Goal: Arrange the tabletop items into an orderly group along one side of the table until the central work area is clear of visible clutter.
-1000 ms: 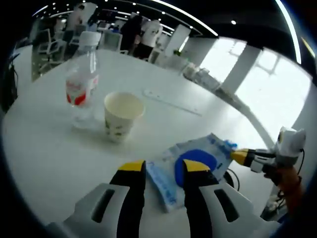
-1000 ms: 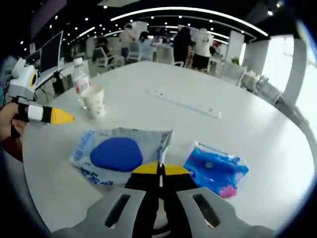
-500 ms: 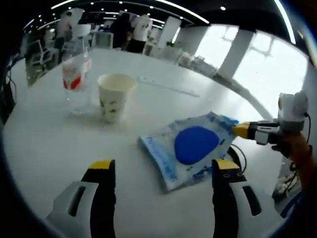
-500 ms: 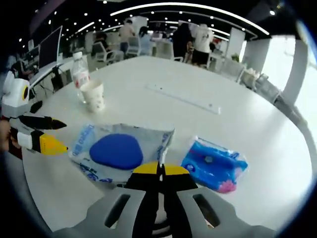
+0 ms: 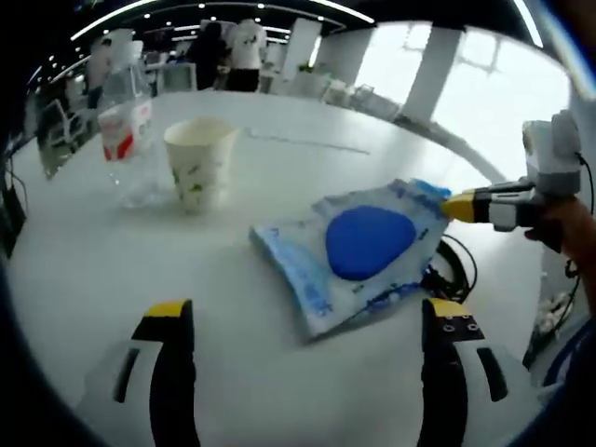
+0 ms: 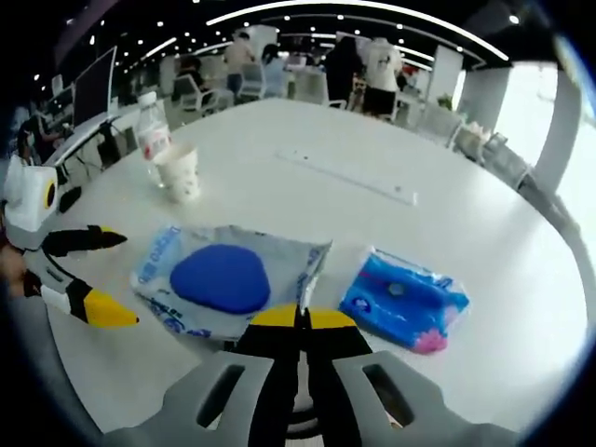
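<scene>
1. Right now the left gripper (image 5: 303, 328) is wide open and holds nothing, with the bag (image 5: 358, 251) lying just ahead of it.
2. Beside the bag, the right gripper (image 6: 299, 318) is shut tight and looks empty.
3. Maybe the bag is soft, light and slippery, so pinch its flat edge.
4. Beyond the bag, the paper cup (image 5: 199, 161) would squash easily.

White worktop (image 6: 484, 242); pale blue packet (image 5: 358, 251) with dark blue centre; bright blue pack (image 6: 405, 300); cream cup (image 5: 197, 163).

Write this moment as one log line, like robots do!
left gripper: open, facing blue pouch | right gripper: shut, empty | tissue pack: beside pouch
</scene>
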Available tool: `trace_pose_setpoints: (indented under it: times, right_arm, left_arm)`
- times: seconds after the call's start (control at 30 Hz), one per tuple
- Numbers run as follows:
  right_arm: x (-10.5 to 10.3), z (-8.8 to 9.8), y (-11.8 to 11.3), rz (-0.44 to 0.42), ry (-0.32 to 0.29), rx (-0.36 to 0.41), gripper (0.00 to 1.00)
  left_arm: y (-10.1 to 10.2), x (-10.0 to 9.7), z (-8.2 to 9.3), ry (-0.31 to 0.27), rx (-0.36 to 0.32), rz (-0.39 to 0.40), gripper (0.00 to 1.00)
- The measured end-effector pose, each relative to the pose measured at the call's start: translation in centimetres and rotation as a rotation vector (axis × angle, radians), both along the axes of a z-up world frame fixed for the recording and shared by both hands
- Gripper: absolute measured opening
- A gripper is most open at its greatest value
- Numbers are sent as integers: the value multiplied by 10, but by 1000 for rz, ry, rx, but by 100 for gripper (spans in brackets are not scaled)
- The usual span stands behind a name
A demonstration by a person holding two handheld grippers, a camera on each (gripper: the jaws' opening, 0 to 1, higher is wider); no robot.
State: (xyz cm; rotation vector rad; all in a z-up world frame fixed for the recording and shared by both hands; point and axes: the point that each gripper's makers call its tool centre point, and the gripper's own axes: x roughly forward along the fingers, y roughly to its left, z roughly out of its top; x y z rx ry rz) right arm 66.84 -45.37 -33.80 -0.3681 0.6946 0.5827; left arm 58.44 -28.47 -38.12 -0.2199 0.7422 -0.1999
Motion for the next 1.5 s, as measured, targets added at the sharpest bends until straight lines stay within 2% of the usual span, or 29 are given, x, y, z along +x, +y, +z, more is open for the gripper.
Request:
trace_pose_setpoints:
  times: [0.03,0.1,0.17,0.27,0.57,0.63,0.93,1.23,1.37,1.5]
  right_arm:
    - [0,0,0,-2,2,0,1]
    - [-2,0,0,0,5,0,1]
    - [-2,0,0,2,7,-3,1]
    - [-3,0,0,-1,11,-1,1]
    - [-7,-3,-2,6,20,-24,1]
    - [-7,-4,-3,8,23,-27,1]
    - [-11,-7,-3,25,36,-41,1]
    - [-12,-9,-3,22,47,-39,1]
    - [-14,-5,2,28,46,-21,1]
    - [-11,-1,1,-3,41,6,1]
  left_arm:
    - [-3,-2,0,25,-61,36,90]
    - [-5,-5,-3,57,-98,43,86]
    - [0,-2,-1,25,-65,47,82]
    - [2,-4,-3,37,-79,64,68]
    - [-1,-8,-8,55,-82,75,44]
    - [-2,-7,-9,65,-97,84,40]
    - [-6,-8,-18,118,-116,77,8]
    - [-8,-9,-16,140,-106,56,1]
    - [-2,-7,-11,111,-32,34,0]
    - [0,-4,-7,98,-53,36,0]
